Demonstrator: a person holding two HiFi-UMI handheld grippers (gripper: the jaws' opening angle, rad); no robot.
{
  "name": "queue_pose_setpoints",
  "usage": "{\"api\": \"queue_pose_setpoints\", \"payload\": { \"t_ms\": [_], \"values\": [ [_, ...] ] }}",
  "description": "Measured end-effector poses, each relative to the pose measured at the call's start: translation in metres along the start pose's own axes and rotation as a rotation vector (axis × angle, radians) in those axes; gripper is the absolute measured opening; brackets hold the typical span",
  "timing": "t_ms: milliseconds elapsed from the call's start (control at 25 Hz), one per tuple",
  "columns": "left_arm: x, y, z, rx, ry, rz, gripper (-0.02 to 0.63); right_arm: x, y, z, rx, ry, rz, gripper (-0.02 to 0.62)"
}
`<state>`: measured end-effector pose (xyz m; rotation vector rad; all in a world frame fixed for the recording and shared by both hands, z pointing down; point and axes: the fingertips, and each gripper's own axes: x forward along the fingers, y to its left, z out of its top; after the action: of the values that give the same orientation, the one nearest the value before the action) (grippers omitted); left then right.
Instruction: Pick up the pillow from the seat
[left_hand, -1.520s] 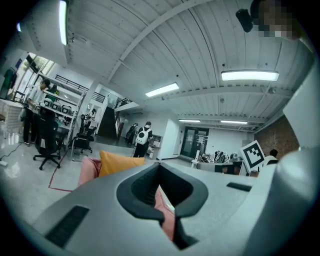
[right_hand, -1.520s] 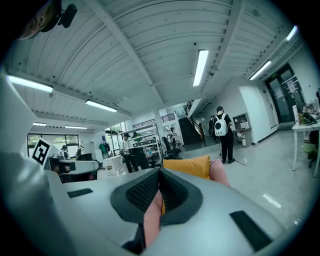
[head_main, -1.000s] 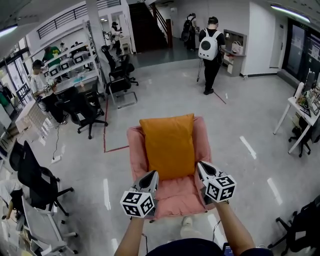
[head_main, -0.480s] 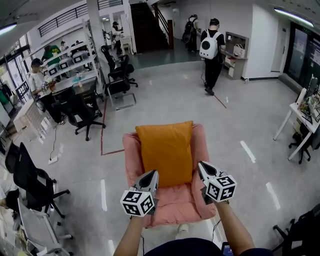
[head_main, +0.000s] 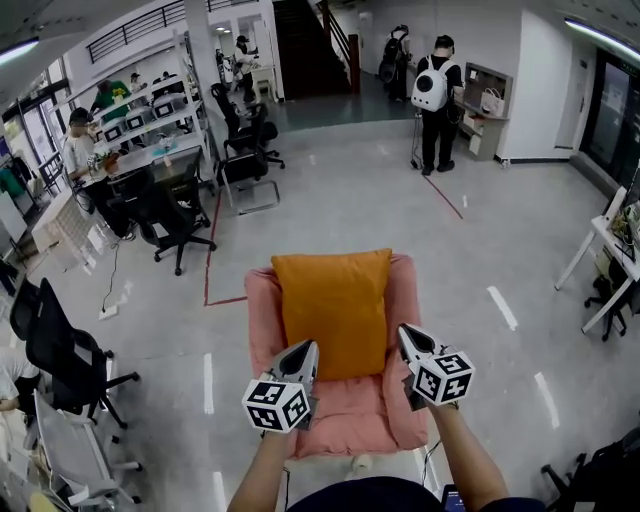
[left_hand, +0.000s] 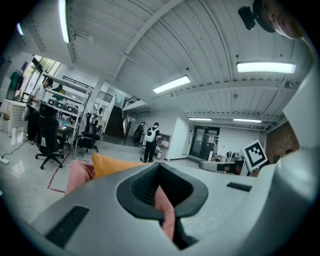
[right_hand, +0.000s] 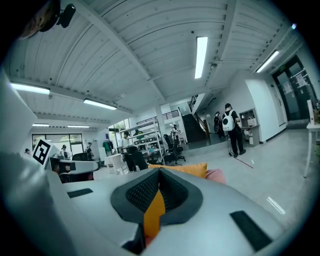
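I see the orange rectangular fabric pillow (head_main: 335, 305) centre frame. Left gripper (head_main: 307, 349) and right gripper (head_main: 403, 333) — clenched, empty — flank its lower corners.

Your head camera looks forward and steeply down onto the chair (head_main: 345, 415), which fills the middle. The left gripper (head_main: 300, 350) and right gripper (head_main: 408, 335) sit low in that view, and office floor spreads beyond. Each gripper camera rides close behind its own fingers (left_hand: 90, 220) and tilts upward, so ceiling takes the upper half. Both face across the room, just over the pillow (left_hand: 112, 164). The left gripper view catches the right gripper's marker cube (left_hand: 256, 155) at its right side. All three views share the pillow, the chair and the person with the white backpack (head_main: 433, 90)
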<state>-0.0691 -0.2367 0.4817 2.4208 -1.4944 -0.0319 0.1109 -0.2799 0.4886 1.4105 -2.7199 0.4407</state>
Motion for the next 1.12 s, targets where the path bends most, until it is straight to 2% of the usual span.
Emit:
{"api": "queue_pose_setpoints", "payload": {
  "t_ms": [400, 680, 1120],
  "values": [
    [0.023, 0.007, -0.005, -0.011, 0.01, 0.059, 0.003, 0.019, -0.014, -0.004, 0.01, 0.031, 0.056, 0.019],
    [0.038, 0.005, -0.008, -0.015, 0.028, 0.067, 0.003, 0.022, -0.031, -0.01, 0.028, 0.049, 0.054, 0.02],
    [0.045, 0.017, -0.017, -0.009, 0.074, 0.08, 0.003, 0.038, -0.034, -0.012, 0.047, 0.061, 0.06, 0.02]
  ]
}}
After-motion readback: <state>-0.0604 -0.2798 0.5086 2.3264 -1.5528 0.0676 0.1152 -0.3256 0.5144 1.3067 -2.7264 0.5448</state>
